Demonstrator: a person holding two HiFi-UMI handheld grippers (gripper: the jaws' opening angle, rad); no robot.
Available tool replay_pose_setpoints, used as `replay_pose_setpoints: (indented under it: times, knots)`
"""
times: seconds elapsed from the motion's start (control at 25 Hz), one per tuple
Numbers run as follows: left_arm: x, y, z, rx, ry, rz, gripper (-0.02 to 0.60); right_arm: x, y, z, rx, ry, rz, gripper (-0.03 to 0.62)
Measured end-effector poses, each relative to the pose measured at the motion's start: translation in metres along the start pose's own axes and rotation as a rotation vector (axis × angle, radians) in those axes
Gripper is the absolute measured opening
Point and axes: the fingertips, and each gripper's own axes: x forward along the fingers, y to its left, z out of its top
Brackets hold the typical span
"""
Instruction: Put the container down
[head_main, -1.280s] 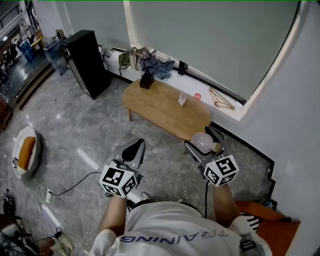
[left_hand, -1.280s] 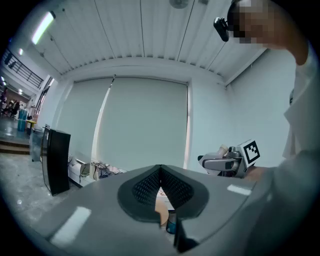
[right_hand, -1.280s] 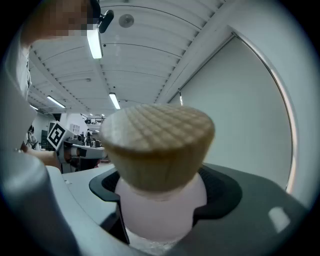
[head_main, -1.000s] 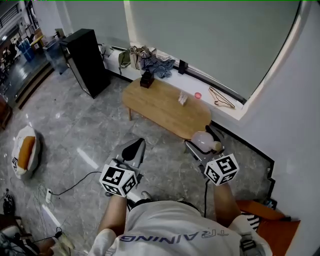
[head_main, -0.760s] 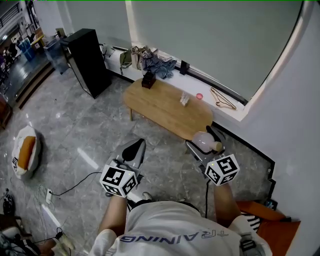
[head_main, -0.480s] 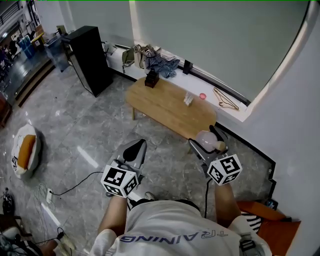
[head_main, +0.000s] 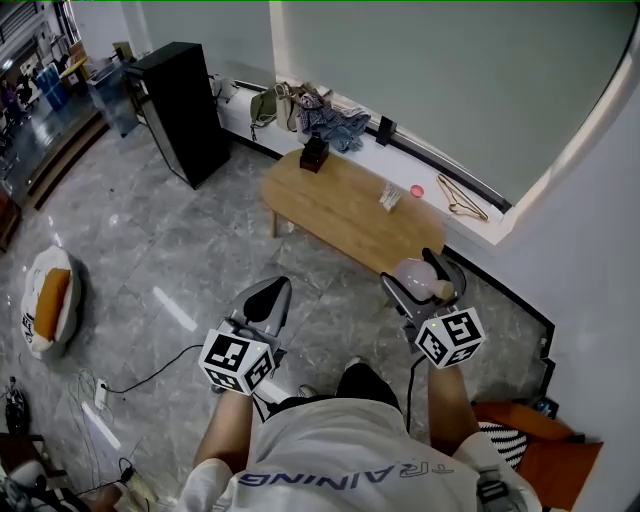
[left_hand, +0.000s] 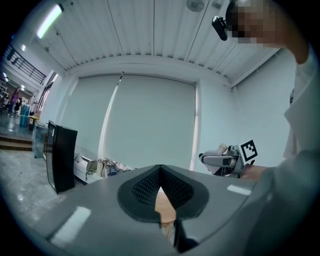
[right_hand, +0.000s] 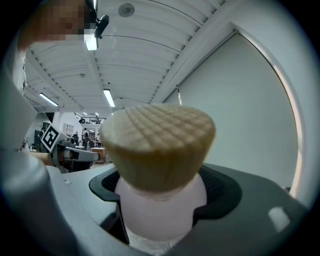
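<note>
**Marble floor (head_main: 150, 250), low bench (head_main: 330, 205): container (right_hand: 160, 200) not yet down**

The right tool (head_main: 410, 274) grips the container, a pale jar with a ribbed tan lid, above the floor just off the bench's near right end. The left tool (head_main: 268, 297) is closed and empty. Judged status: transport only. Remaining: lower the jar onto a surface, then release.

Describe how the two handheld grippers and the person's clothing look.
Both the left gripper and the right gripper have grey bodies with broad rounded jaws lined with black textured pads. Each carries a white cube printed with black square markers. A black cable trails from the right one. The person wears a white T-shirt with dark lettering.
</note>
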Motion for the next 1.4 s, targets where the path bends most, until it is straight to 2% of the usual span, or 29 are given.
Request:
replay_pose_setpoints:
  times: [0.24,0.4,0.8,1.0,1.24,1.4]
  knots:
    - [0.045,0.019,0.003,0.007,0.021,-0.014,0.002,0.038,-0.031,0.000,0.002,0.005,-0.006,0.430]
    - [0.094,0.031,0.012,0.002,0.030,-0.021,0.002,0.063,-0.066,0.003,0.004,0.003,-0.017,0.430]
    - [0.259,0.018,0.029,0.056,0.061,-0.098,0.002,0.108,-0.206,-0.003,0.012,0.027,-0.079,0.430]
    - [0.321,0.008,0.026,0.070,0.091,-0.122,0.002,0.124,-0.264,-0.009,0.026,0.032,-0.108,0.430]
    - [0.368,0.009,0.014,0.058,0.138,-0.151,0.002,0.136,-0.304,-0.023,0.059,0.054,-0.152,0.430]
    - [0.401,0.012,0.008,0.045,0.160,-0.203,0.002,0.140,-0.325,-0.033,0.074,0.077,-0.210,0.430]
